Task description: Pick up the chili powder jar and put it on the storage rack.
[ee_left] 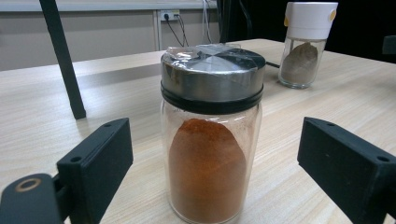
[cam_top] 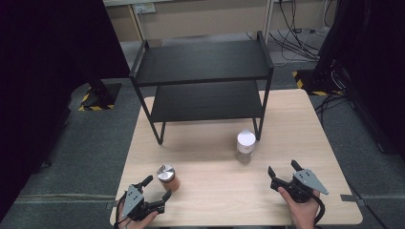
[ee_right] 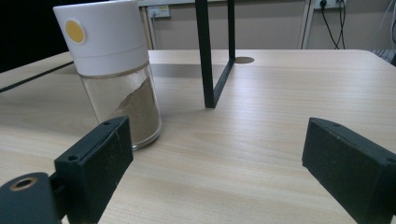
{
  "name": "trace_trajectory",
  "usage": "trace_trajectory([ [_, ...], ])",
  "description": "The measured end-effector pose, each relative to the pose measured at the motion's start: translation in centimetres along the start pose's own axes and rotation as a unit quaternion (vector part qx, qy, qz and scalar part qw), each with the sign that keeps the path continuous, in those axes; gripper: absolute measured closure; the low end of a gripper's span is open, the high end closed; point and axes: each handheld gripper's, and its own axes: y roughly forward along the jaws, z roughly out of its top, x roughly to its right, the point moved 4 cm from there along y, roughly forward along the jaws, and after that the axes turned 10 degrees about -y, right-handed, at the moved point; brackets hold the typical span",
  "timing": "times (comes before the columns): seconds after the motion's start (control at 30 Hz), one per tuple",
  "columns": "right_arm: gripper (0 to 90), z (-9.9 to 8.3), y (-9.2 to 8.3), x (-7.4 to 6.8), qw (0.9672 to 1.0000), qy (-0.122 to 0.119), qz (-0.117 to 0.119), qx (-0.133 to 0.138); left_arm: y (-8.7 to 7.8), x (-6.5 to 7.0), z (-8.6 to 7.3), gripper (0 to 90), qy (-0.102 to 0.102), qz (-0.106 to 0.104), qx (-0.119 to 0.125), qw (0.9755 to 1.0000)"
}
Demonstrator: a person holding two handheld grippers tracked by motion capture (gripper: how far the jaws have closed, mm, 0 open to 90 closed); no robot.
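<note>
Black shelf rack point(cam_top: 203, 81) behind both jars point(cam_top: 167, 177).

Lab, black curtains point(cam_top: 47, 57), floor cables point(cam_top: 296, 38)

Wooden table point(cam_top: 296, 119) with black two-tier shelf point(cam_top: 203, 64) at twelve o'clock. White-capped jar point(cam_top: 245, 145) near centre, just beside the shelf's leg. Metal-lidded jar of orange powder point(cam_top: 167, 177) at seven, just ahead of left gripper point(cam_top: 157, 186), jaws spread. Right gripper point(cam_top: 282, 169) at five, jaws apart, nothing between.
</note>
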Motion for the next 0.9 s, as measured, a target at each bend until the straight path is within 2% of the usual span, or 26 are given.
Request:
trace_trajectory([
  [0.13,8.8,0.1,0.1,-0.1,1.0000,-0.007,0.000,-0.003,0.3,0.1,0.2,9.9,-0.002,0.005,-0.003,1.0000],
  [0.27,8.7,0.1,0.1,0.0,1.0000,-0.001,0.000,-0.003,0.9,0.2,0.4,10.2,-0.001,0.009,-0.008,0.9999],
  [0.63,8.4,0.2,0.1,0.0,1.0000,0.001,0.002,-0.007,3.9,0.5,1.2,13.8,-0.002,0.016,-0.020,0.9997],
  [0.9,8.3,0.2,0.1,0.1,1.0000,0.002,0.003,-0.007,4.7,0.9,1.4,18.7,-0.007,0.023,-0.023,0.9994],
])
